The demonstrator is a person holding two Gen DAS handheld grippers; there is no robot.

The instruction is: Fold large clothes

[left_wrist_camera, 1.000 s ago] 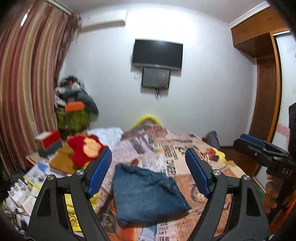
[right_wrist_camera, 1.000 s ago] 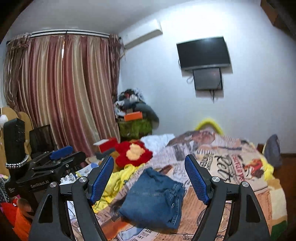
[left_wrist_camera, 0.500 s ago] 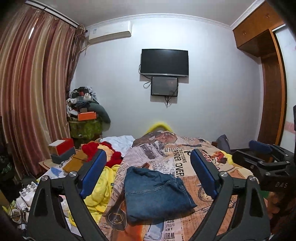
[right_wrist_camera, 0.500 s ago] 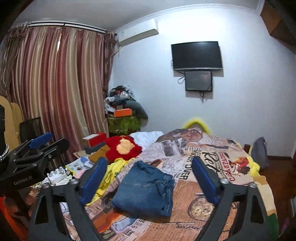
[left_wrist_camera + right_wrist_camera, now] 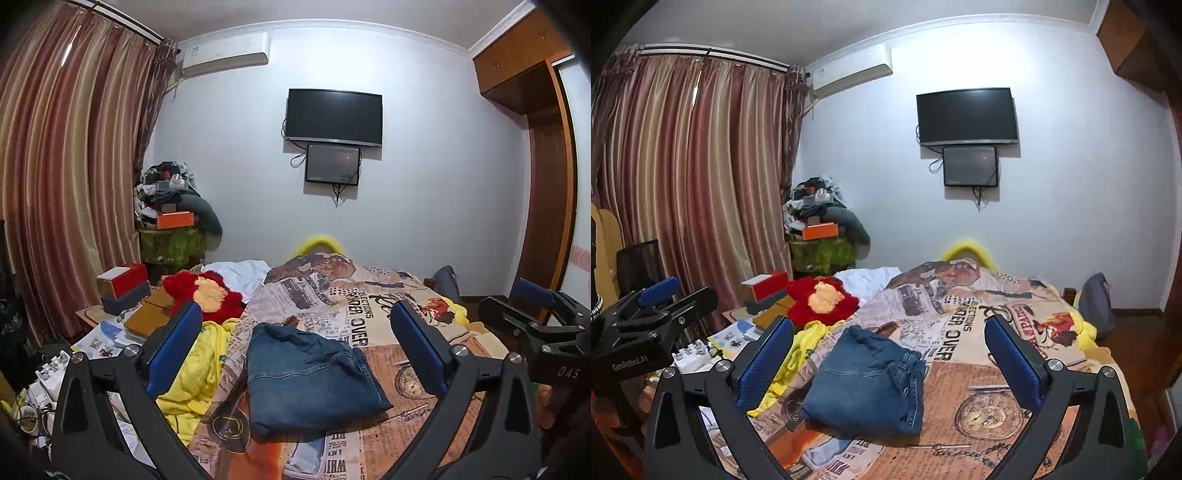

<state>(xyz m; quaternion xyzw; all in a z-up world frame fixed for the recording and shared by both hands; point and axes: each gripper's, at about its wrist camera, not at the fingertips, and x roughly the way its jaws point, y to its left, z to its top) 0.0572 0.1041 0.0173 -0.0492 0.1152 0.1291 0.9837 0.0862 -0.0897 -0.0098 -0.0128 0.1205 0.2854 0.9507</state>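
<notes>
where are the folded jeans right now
In both wrist views the folded jeans lie low in the middle on the newspaper-print bedspread, just right of the yellow garment and free of both grippers.

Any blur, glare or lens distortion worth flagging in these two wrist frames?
Left wrist view: sharp, strong fisheye bending of the curtain and wardrobe; dark vignette in the corners; folded jeans clearly lit. Right wrist view: equally sharp, same barrel bend on the curtain rod; no glare on the TV; jeans cast a soft shadow.
</notes>
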